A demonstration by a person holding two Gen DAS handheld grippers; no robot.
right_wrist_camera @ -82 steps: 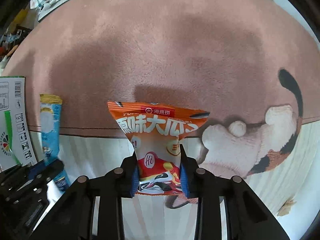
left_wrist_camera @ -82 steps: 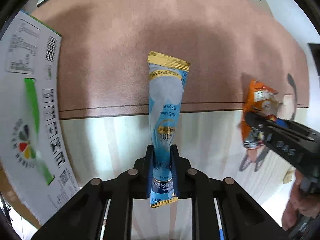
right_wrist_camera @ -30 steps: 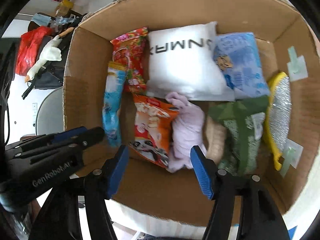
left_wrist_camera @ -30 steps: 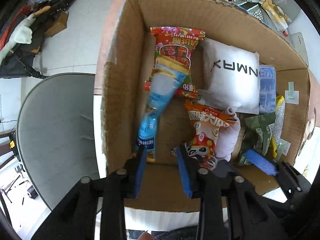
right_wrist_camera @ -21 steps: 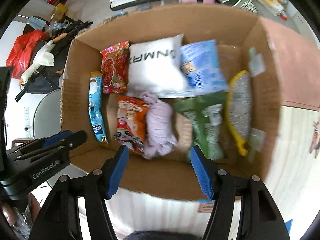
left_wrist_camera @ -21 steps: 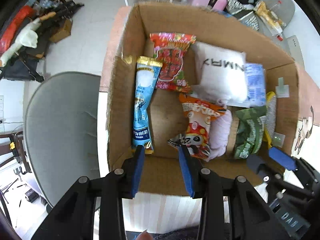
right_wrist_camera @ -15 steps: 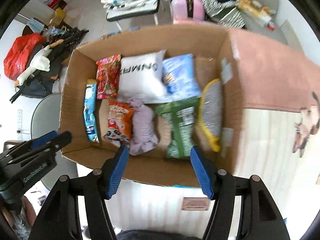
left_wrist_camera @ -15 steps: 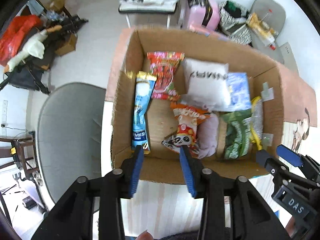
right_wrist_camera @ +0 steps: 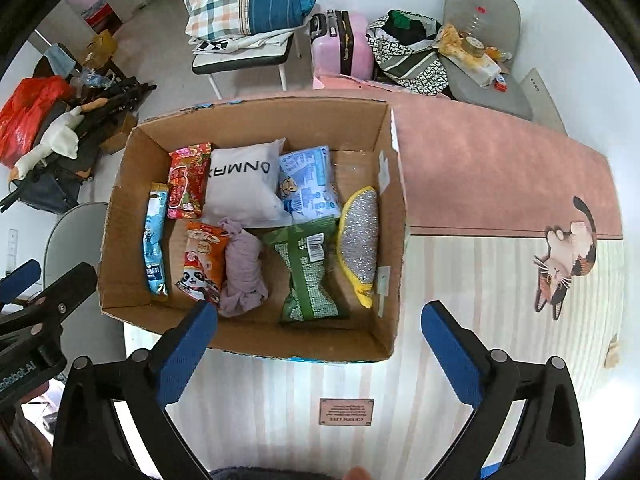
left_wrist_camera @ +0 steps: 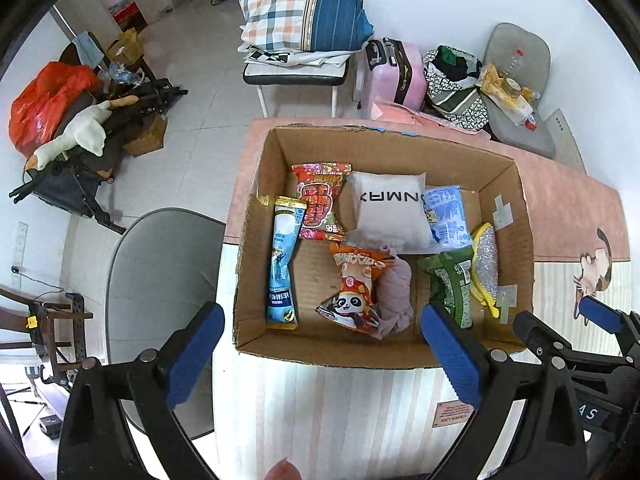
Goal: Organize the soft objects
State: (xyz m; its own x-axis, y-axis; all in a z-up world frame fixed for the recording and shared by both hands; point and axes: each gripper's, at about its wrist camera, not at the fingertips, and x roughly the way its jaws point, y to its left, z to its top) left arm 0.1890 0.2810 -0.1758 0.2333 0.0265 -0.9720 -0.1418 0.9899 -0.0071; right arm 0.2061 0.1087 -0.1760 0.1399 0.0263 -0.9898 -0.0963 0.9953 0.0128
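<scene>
An open cardboard box [left_wrist_camera: 524,248] [right_wrist_camera: 120,200] stands on the table and holds several soft items. The blue stick pouch [left_wrist_camera: 283,264] [right_wrist_camera: 155,240] lies along its left wall. The orange panda snack bag [left_wrist_camera: 356,288] [right_wrist_camera: 202,260] lies beside a lilac cloth [left_wrist_camera: 394,296] [right_wrist_camera: 244,272]. A red packet [left_wrist_camera: 320,200], a white pillow [left_wrist_camera: 390,210], a pale blue pack [left_wrist_camera: 446,216], a green bag [left_wrist_camera: 452,284] and a yellow-rimmed silver scrubber [left_wrist_camera: 486,268] lie there too. My left gripper [left_wrist_camera: 320,340] and right gripper [right_wrist_camera: 318,336] are open, empty, high above the box's near edge.
The table has a pink and striped mat [right_wrist_camera: 500,184] with a cat print [right_wrist_camera: 564,264]. A grey chair [left_wrist_camera: 160,280] stands left of the box. Beyond the table are a chair with a plaid pillow [left_wrist_camera: 304,4], a pink suitcase [left_wrist_camera: 396,72] and clutter on the floor [left_wrist_camera: 68,128].
Both grippers carried their packets to the box, let them go inside it, and have risen and pulled back. The jaws have opened wider and the box looks smaller.
</scene>
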